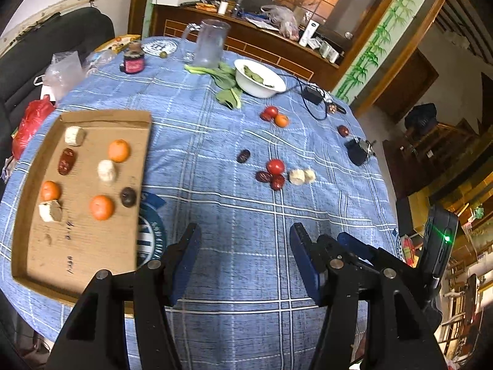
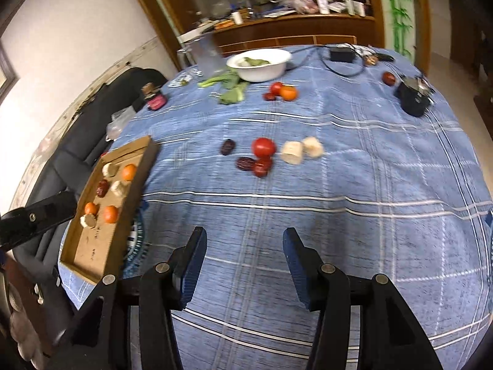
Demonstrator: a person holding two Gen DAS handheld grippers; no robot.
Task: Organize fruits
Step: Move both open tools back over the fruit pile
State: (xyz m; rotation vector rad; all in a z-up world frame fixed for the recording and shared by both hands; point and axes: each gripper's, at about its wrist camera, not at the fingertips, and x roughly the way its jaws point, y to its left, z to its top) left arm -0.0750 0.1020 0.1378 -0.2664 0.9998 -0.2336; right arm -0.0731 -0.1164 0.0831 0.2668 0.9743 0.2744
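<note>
Left wrist view: both tongs, left gripper and right gripper, wide, holding nothing.
Fruit: round red tomato mid-table; flat brown cardboard tray at left edge.
Feel: light, smooth, squashy; pinch its sides softly.

Cardboard tray: dark fruit hidden behind its raised wall in the right view. Clutter on sideboard behind the desk: blurred, unidentified.

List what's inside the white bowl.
The white bowl holds a few green leaves against its inner wall. Its near rim hides the bottom, so anything lying lower cannot be seen.
</note>
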